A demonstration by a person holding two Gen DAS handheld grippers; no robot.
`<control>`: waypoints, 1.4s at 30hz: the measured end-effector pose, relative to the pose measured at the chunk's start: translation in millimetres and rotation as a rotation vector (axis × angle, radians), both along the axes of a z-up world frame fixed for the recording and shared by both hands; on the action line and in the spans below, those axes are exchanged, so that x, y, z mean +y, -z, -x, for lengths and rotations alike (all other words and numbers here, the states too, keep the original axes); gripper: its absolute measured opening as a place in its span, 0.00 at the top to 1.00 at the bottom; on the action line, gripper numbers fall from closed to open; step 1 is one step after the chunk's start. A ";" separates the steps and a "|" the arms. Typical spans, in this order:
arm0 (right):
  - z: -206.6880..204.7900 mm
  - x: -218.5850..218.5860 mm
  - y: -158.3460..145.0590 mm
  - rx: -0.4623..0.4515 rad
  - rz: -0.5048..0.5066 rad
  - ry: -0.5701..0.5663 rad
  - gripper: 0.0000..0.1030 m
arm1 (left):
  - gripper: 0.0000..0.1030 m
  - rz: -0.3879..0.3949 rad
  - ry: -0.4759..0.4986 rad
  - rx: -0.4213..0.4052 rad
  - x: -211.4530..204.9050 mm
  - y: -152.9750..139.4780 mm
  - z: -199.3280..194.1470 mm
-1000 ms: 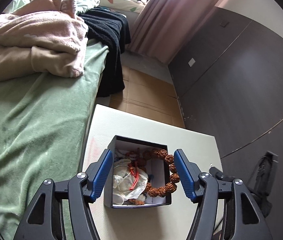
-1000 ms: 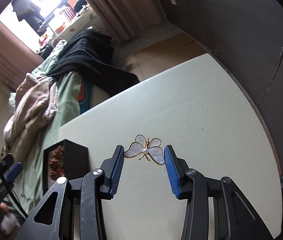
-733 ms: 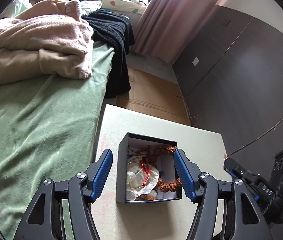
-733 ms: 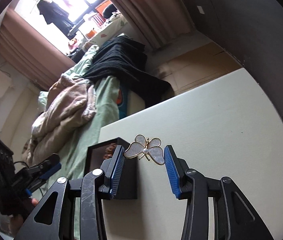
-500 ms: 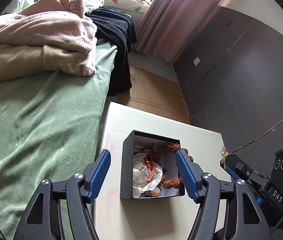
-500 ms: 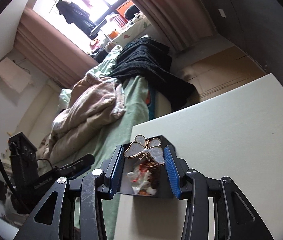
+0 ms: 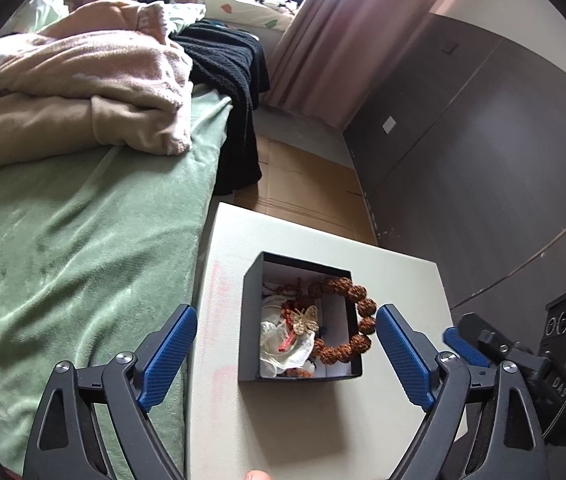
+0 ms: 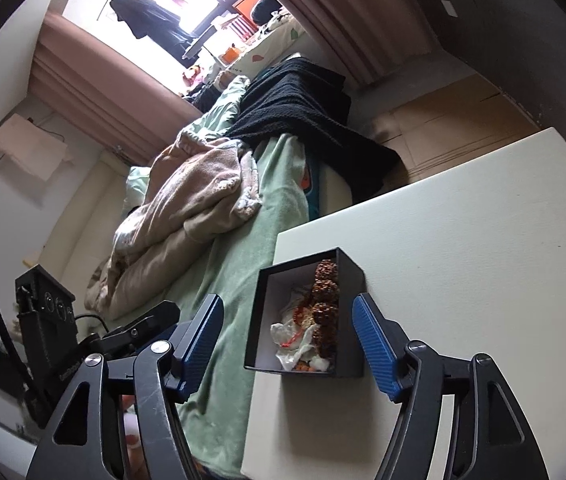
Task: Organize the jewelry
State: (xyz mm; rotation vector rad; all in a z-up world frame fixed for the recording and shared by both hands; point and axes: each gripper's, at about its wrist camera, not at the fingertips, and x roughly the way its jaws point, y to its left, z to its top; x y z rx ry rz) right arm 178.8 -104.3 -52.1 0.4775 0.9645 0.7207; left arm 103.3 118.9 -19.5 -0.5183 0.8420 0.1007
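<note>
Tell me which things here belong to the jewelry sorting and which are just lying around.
Belonging to the job:
black box
butterfly brooch
bead bracelet
left tongs
right tongs

Just lying about:
pink blanket
black garment
green bedspread

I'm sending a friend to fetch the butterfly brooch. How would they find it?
On the pale table beside the green bed sits an open black box. The brooch lies inside, on white wrapping beside a brown bead bracelet. It alone is gold, with pearly wings.
</note>
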 end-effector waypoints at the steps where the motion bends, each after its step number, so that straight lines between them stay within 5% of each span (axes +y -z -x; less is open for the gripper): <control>1: 3.6 -7.1 -2.2 -0.004 0.007 0.017 0.25 | 0.10 -0.010 0.005 0.000 -3.3 -1.2 1.1; 9: 33.4 -51.7 -20.4 -0.033 0.094 0.095 0.21 | 0.03 -0.064 0.042 -0.067 -35.9 -24.6 15.2; 13: 46.8 -61.7 -30.8 -0.068 0.162 0.095 0.05 | 0.01 -0.099 0.051 -0.126 -53.3 -36.0 32.3; 28: 72.7 -102.3 -17.9 -0.067 0.278 0.186 0.00 | 0.01 -0.165 0.036 -0.175 -69.3 -26.7 64.3; 42: 99.1 -91.4 -30.3 -0.163 0.390 0.111 0.00 | 0.01 -0.217 0.097 -0.170 -93.4 -25.7 74.1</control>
